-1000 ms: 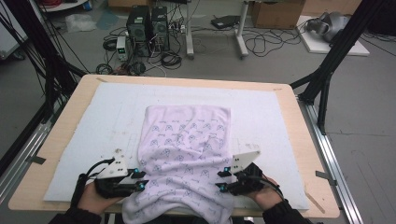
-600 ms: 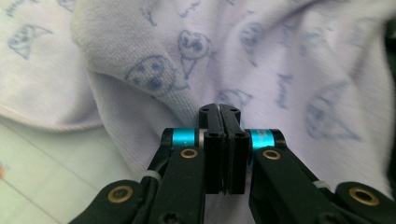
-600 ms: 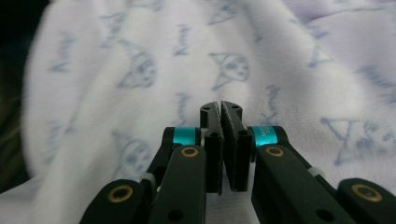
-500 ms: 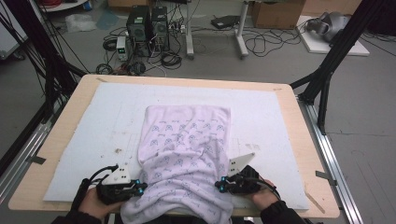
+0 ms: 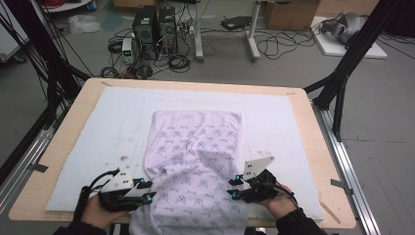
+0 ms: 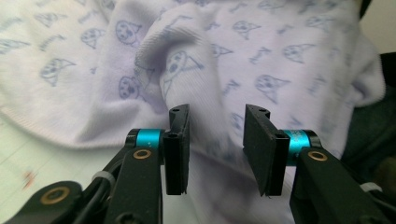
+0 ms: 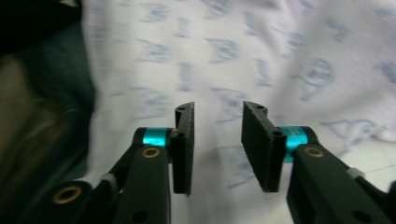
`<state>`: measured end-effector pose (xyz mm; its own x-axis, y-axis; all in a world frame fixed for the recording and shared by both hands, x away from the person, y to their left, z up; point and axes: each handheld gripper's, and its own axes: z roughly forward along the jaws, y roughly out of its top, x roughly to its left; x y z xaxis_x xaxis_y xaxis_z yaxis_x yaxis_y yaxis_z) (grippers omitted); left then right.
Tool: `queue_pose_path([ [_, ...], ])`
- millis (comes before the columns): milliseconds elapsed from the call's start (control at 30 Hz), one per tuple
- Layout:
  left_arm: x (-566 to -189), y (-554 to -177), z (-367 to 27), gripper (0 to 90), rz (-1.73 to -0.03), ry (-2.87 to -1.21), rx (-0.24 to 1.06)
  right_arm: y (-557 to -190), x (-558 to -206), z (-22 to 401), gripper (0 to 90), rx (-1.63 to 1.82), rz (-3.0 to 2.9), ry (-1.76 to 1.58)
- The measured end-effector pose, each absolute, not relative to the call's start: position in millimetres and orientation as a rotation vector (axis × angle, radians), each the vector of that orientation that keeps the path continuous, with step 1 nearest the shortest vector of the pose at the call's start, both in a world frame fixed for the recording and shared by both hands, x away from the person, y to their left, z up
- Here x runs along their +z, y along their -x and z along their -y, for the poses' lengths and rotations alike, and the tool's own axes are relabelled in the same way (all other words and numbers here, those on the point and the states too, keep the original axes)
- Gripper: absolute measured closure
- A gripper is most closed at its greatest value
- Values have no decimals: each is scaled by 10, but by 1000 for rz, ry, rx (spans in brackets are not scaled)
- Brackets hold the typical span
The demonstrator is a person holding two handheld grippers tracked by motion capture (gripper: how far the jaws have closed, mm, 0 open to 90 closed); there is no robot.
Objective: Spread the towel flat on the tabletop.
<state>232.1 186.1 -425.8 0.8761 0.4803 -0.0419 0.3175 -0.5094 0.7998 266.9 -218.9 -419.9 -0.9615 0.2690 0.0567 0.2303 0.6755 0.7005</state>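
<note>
Left gripper point(image 5: 147, 191), at the near-left edge of the pale lilac printed garment point(image 5: 195, 161): the jaws stand partly apart after having just been opening, and nothing is clamped between them. In the left gripper view, the left gripper point(image 6: 215, 140) frames a raised fold of the garment point(image 6: 224, 70) that lies beyond its tips, with bare white mat point(image 6: 28, 163) at lower left.

The garment lies at the middle of the white mat point(image 5: 88, 127) on the wooden table point(image 5: 313, 112). Its far hem is flat and square; its near part is rumpled and hangs over the table's near edge between the person's two hands.

Right gripper point(image 5: 234, 187), at the garment's near-right edge: the jaws likewise stand partly apart, having just been opening, with no cloth pinched. In the right gripper view, the right gripper point(image 7: 217, 140) points across the printed cloth point(image 7: 261, 56); that view is blurred.

Open mat lies to the left of the garment, beyond it and to its right. The table's near edge runs just beside both hands.
</note>
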Motion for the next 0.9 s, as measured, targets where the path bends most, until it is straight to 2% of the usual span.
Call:
queue_pose_path([
  [67,-4332,-2429,-1774,627,-575,-2177,199,-2761,-4295,2143,642,1144,-2848,-446],
  [100,-4370,-2460,-1739,673,-566,-2191,177,-2786,-4337,2115,665,1113,-2867,-452],
  [133,-4403,-2474,-1711,759,-552,-2214,176,-2797,-4370,2094,702,1094,-2868,-449],
  [167,-4427,-2472,-1694,814,-550,-2222,183,-2796,-4370,2094,777,1110,-2853,-445],
  [233,-4416,-2448,-1720,846,-561,-2212,180,-2793,-4375,2084,870,1123,-2879,-437],
  [367,-4368,-2299,-1863,859,-585,-2194,183,-2714,-4352,2079,879,1120,-2888,-395],
  [500,-4304,-2022,-2040,855,-569,-2191,168,-2460,-4302,2069,877,1199,-2925,-288],
  [533,-4281,-1967,-2076,835,-560,-2187,163,-2382,-4261,2069,863,1243,-2914,-257],
  [600,-4229,-1920,-2126,683,-565,-2161,168,-2296,-4152,2092,778,1284,-2855,-244],
  [667,-4166,-1963,-2162,630,-567,-2130,186,-2323,-4064,2155,750,1291,-2800,-290],
  [767,-4098,-2128,-2168,648,-593,-2090,231,-2541,-4023,2281,750,1237,-2742,-416],
  [900,-4173,-2416,-2046,756,-628,-2082,251,-2884,-4157,2350,759,1193,-2751,-564],
])
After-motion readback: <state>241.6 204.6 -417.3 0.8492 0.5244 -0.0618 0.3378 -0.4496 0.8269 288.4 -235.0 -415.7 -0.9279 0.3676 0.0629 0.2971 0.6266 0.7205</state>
